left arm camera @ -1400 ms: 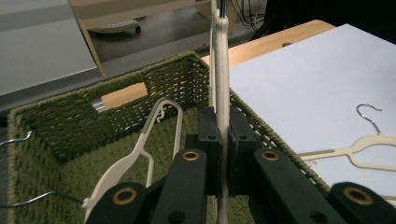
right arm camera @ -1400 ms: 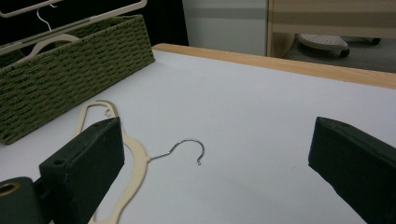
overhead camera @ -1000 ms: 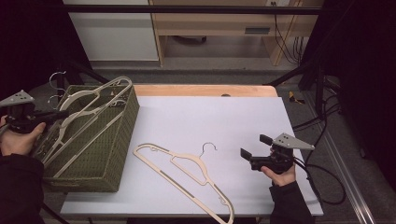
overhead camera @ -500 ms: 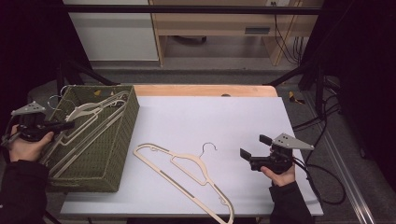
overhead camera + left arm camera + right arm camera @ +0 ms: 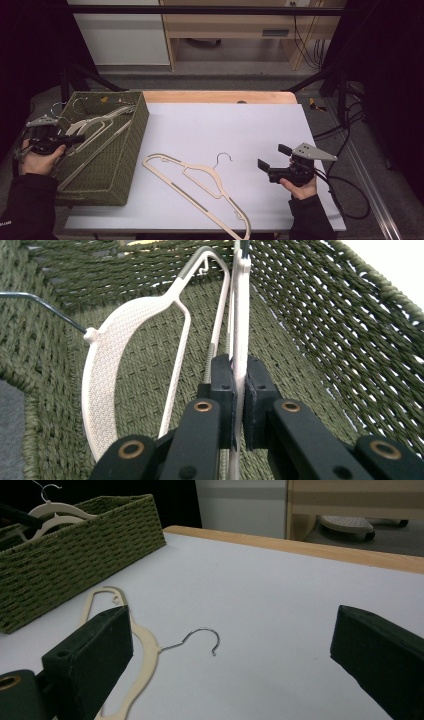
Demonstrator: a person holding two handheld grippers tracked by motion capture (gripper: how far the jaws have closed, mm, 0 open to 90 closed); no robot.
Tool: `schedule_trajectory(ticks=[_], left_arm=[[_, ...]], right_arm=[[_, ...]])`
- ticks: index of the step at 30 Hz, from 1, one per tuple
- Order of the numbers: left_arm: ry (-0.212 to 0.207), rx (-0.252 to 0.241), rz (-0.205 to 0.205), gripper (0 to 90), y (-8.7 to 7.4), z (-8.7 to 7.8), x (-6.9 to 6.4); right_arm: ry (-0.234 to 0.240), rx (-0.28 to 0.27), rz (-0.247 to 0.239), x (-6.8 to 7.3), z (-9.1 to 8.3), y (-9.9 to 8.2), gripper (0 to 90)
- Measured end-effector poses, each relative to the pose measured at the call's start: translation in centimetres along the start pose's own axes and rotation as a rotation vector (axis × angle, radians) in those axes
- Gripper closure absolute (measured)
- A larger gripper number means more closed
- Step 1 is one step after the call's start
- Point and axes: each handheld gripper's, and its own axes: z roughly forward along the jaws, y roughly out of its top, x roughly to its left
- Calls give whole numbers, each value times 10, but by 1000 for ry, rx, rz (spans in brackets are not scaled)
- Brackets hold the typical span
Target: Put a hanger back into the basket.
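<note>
Hangers (image 5: pixel 95 127) fill basket (image 5: pixel 131 150) on white table (image 5: pixel 225 130).

The basket (image 5: pixel 107 165) at the left of the high view is olive green, woven in a coarse rope-like braid; in the left gripper view its walls (image 5: pixel 345 335) show the twisted cords in rows. The hangers (image 5: pixel 92 127) inside it are cream, one (image 5: pixel 107 385) with a fine dotted mesh texture and a grey wire hook. The hanger (image 5: pixel 200 182) lying at lower centre is cream with a silver hook (image 5: pixel 200 637). The table (image 5: pixel 220 125) is pale white-grey with a light wood strip (image 5: pixel 220 97) along its far edge. Both grippers, left (image 5: pixel 75 140) and right (image 5: pixel 270 156), are black with grey plates. The sleeves (image 5: pixel 25 210) are black.
</note>
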Motion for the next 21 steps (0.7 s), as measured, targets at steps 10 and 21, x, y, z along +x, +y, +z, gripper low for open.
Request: schedule_trajectory(ticks=[10,21], left_arm=[[117,28,-66,786,-4,-3,10],[220,90,-74,662,-8,-6,8]], right_arm=[[0,1,1,0,1,0,38],[-2,1,3,1,1,0,38]])
